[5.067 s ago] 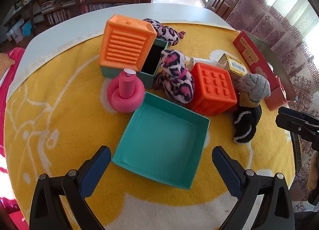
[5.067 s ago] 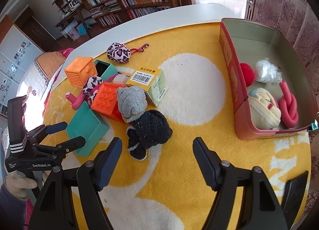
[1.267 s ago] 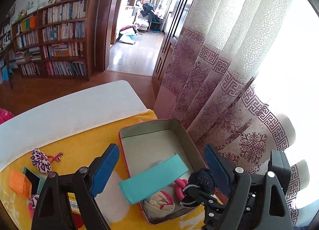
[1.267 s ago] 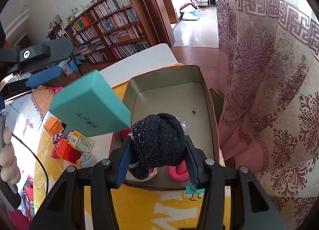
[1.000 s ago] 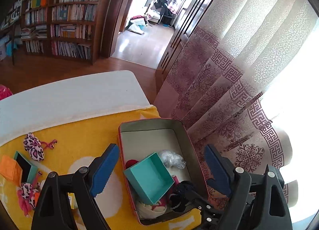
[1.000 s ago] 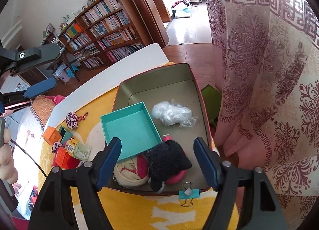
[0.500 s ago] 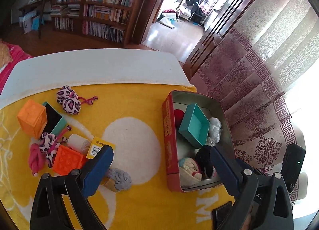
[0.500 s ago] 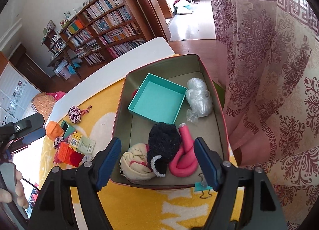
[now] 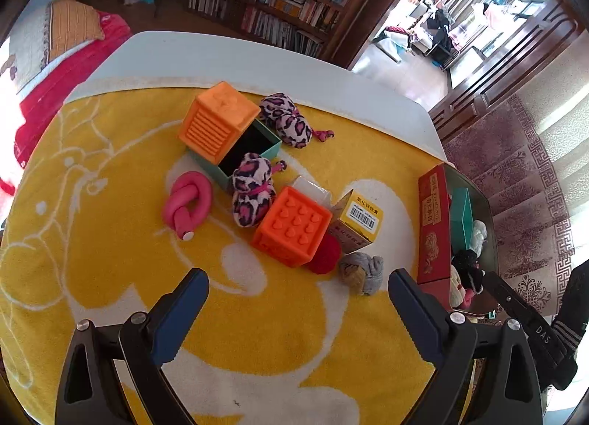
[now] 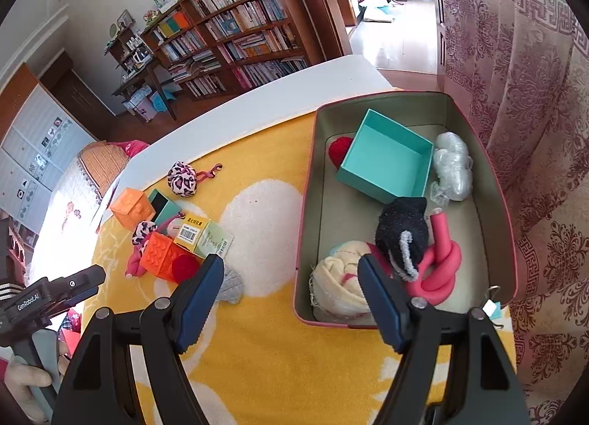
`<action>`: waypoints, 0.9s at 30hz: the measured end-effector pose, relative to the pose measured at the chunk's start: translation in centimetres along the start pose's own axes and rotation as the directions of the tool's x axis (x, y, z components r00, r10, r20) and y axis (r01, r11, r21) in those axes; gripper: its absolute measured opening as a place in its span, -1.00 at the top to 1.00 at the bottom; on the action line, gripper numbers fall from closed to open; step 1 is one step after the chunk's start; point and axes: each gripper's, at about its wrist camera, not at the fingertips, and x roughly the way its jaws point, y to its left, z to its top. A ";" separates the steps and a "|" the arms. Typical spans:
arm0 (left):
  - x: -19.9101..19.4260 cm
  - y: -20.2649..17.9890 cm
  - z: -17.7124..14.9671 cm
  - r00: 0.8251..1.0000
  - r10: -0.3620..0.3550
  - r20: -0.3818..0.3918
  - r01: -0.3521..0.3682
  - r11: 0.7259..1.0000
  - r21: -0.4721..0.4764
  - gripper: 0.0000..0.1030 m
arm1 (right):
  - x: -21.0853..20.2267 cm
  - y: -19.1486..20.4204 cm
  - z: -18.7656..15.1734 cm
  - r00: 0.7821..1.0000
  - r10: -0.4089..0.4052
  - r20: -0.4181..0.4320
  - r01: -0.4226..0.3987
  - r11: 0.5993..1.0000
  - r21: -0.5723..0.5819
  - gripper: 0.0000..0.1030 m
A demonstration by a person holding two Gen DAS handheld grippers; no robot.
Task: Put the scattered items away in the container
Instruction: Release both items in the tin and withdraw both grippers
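Just changed: your teal lid [image 10: 386,163] and black sock [image 10: 403,230] were in the grippers a second ago; both now lie inside the tin [image 10: 307,204], so two more items are done.
Left gripper [image 9: 296,311]: jaws wide apart, empty; you have swung it back over the yellow towel [image 9: 110,241], facing the leftover pile.
Right gripper [image 10: 291,300]: jaws wide apart, empty, hanging over the tin's near-left corner.
In the tin: lid toward the far end, resting partly on a red ball [image 10: 338,149]; sock between the lid and the pink knot [image 10: 441,259]; cream bundle [image 10: 338,285] at the near end; clear bag [image 10: 452,167] by the right wall.
Still out: grey sock [image 9: 360,272], red disc [image 9: 325,254], orange block [image 9: 291,226], yellow box [image 9: 359,219], leopard pieces [image 9: 252,191], pink roll [image 9: 187,200], ribbed cube [image 9: 217,121].
Nearest pick: likely the grey sock, just beside the tin's red wall.
Edges: the tin sits at the table's curtain-side edge; keep clear of that wall.
Room: bare towel lies open below the pile; bare tin floor shows along the left wall.
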 end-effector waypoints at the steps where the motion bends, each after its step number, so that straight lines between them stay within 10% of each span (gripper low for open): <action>1: -0.2 0.8 -0.1 1.000 0.004 0.001 -0.004 1.000 -0.009 -0.93 | 0.2 0.7 -0.1 1.000 0.004 -0.003 -0.004 1.000 -0.010 -0.53; 27: 1.5 6.4 6.7 0.996 0.055 0.067 -0.063 0.990 0.127 -0.93 | 3.9 9.6 -4.2 0.993 -0.043 -0.107 0.039 0.998 -0.039 -0.53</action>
